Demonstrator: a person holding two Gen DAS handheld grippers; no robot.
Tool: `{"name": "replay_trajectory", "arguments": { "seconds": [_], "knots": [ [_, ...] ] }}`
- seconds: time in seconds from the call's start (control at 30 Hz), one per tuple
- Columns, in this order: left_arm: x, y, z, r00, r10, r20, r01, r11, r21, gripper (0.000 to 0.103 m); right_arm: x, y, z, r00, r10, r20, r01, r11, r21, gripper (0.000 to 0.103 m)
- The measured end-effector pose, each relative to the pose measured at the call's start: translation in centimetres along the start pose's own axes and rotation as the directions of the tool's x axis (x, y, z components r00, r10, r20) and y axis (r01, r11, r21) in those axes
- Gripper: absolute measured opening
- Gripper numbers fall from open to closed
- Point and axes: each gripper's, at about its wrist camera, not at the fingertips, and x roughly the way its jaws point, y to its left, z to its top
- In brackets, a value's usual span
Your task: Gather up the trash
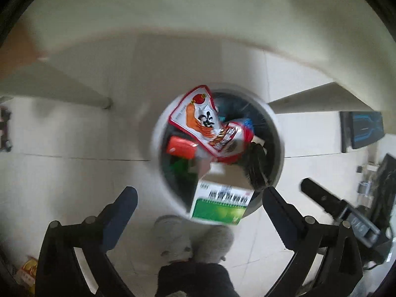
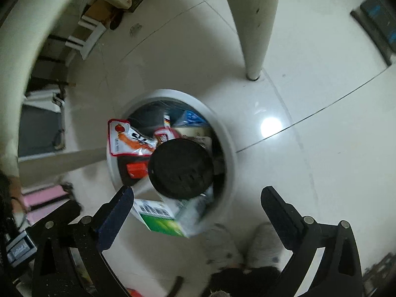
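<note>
A pale tiled floor (image 2: 309, 57) fills most of both views, with bare tile seen around the bin on every side except where a white table leg (image 2: 252, 24) comes down in the upper centre of the right wrist view, just beyond the bin's far rim. The round grey trash bin (image 1: 278, 133) is seen from above at the centre of both frames, its mouth crowded with trash up to the rim. A green and white box (image 1: 220, 203) is tilted over the near edge of the bin, at lower centre. A red, white and orange snack wrapper (image 1: 200, 121) lies across the upper left of the opening, one corner passing the rim. In the right wrist view a black round lid (image 2: 180, 168) is seen in the middle of the opening. A small orange packet (image 1: 179, 147) sits at the left side, inside the wall. The left gripper (image 1: 199, 198) is spread wide and holds nothing, above the near rim. The right gripper (image 2: 196, 198) is likewise spread wide and empty, over the same edge. Grey slippers (image 1: 193, 240) are seen at the bottom, just beside the bin.
</note>
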Motion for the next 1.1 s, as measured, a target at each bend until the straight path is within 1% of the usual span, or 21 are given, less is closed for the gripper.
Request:
{"name": "replay_trajectory", "arguments": {
  "seconds": [0.07,0.17,0.27,0.33,0.4,0.53,0.57,0.6,0.63,0.67,0.7,0.77,0.83,0.9,1.0,1.03,1.1],
  "knots": [
    [-1.8,-0.1,-2.0,0.998,0.062,0.026,-0.062,0.998,-0.01,0.103,-1.9,0.5,-0.7,0.998,-0.066,0.019,0.067,0.997,-0.049,0.103],
    [-4.3,-0.2,-4.0,0.992,0.123,0.034,-0.122,0.992,-0.026,0.103,-5.2,1.7,-2.7,0.986,-0.159,0.05,0.164,0.977,-0.134,0.103],
    [-7.9,-0.3,-5.9,0.989,0.14,0.045,-0.138,0.989,-0.046,0.103,-9.1,2.7,-4.7,0.976,-0.206,0.075,0.217,0.958,-0.19,0.103],
    [-10.8,-0.7,-7.1,0.988,0.145,0.059,-0.143,0.989,-0.048,0.103,-11.4,3.3,-5.7,0.972,-0.218,0.092,0.233,0.947,-0.219,0.103],
    [-13.5,-1.1,-8.2,0.986,0.147,0.076,-0.144,0.989,-0.046,0.103,-14.6,4.5,-7.1,0.965,-0.232,0.119,0.256,0.933,-0.254,0.103],
    [-20.5,-1.8,-10.0,0.983,0.143,0.117,-0.141,0.99,-0.029,0.103,-21.1,6.6,-9.7,0.963,-0.226,0.145,0.26,0.92,-0.293,0.103],
    [-21.9,-2.2,-10.5,0.982,0.141,0.123,-0.139,0.99,-0.025,0.103,-23.6,7.3,-10.7,0.963,-0.22,0.153,0.257,0.918,-0.302,0.103],
    [-24.2,-2.3,-11.2,0.982,0.137,0.13,-0.136,0.991,-0.023,0.103,-25.2,7.7,-11.2,0.964,-0.216,0.157,0.255,0.917,-0.306,0.103],
    [-25.3,-2.5,-11.7,0.981,0.137,0.135,-0.135,0.991,-0.02,0.103,-26.9,8.1,-11.8,0.964,-0.211,0.161,0.252,0.917,-0.308,0.103],
    [-27.0,-2.6,-12.3,0.981,0.13,0.143,-0.129,0.991,-0.018,0.103,-29.5,8.8,-12.8,0.964,-0.204,0.169,0.249,0.916,-0.315,0.103],
    [-28.7,-2.7,-12.9,0.981,0.12,0.15,-0.119,0.993,-0.014,0.103,-31.1,9.2,-13.4,0.964,-0.201,0.173,0.247,0.916,-0.317,0.103],
    [-32.7,-3.0,-14.2,0.983,0.096,0.159,-0.096,0.995,-0.008,0.103,-35.4,9.9,-15.1,0.97,-0.178,0.169,0.224,0.921,-0.318,0.103],
    [-35.9,-3.2,-15.2,0.984,0.058,0.169,-0.059,0.998,-0.004,0.103,-38.9,10.4,-16.2,0.973,-0.159,0.166,0.205,0.926,-0.316,0.103],
    [-38.8,-3.4,-16.2,0.983,0.022,0.18,-0.023,1.0,0.004,0.103,-43.2,11.3,-17.8,0.977,-0.129,0.168,0.178,0.93,-0.321,0.103],
    [-43.7,-3.9,-17.6,0.976,-0.034,0.214,0.028,0.999,0.029,0.103,-48.8,12.4,-19.8,0.977,-0.089,0.191,0.151,0.928,-0.34,0.103],
    [-44.5,-4.1,-17.7,0.974,-0.046,0.221,0.04,0.999,0.035,0.103,-50.0,12.7,-20.2,0.977,-0.082,0.195,0.147,0.927,-0.346,0.103],
    [-47.5,-4.3,-18.6,0.966,-0.079,0.248,0.069,0.996,0.049,0.103,-53.6,13.3,-21.3,0.978,-0.048,0.204,0.12,0.927,-0.356,0.103]
  ]
}}
